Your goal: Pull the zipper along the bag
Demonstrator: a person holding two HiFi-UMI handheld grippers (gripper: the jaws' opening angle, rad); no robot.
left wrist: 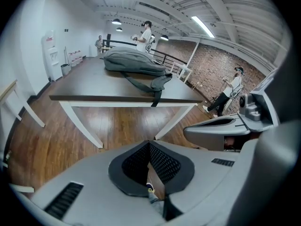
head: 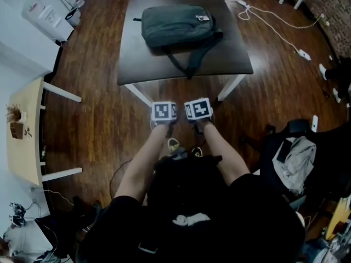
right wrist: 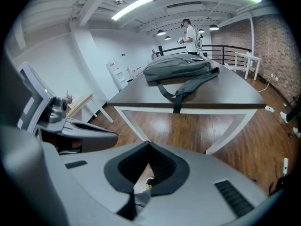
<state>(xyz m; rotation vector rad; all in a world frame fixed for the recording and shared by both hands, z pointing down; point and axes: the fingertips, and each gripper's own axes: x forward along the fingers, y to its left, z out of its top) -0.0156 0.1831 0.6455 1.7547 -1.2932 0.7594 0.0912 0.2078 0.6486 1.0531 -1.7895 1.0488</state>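
So the bag (head: 176,25) is a grey-green backpack lying flat on the far half of the dark table (head: 137,59), straight ahead at 12 o'clock from where the person stands. One strap (head: 189,64) trails off the bag's 6 o'clock side and droops over the table's near edge. There's a small white tag (head: 203,18) up at the bag's 1 o'clock corner. Both claws are well short of the table, held side by side over the wood floor (head: 98,108) just past the near edge, each at the end of a bare forearm. The left claw (left wrist: 149,143) has its tips pressed together with nothing pinched in there, and the right claw (right wrist: 149,144) is the same deal, closed up and empty. Neither one is touching the bag. Further out, a light wooden side table (head: 24,130) sits at 9 o'clock, a white water dispenser (head: 46,18) stands against the wall around 10 o'clock, and a white cable (head: 274,21) snakes across the floor at about 2 o'clock.
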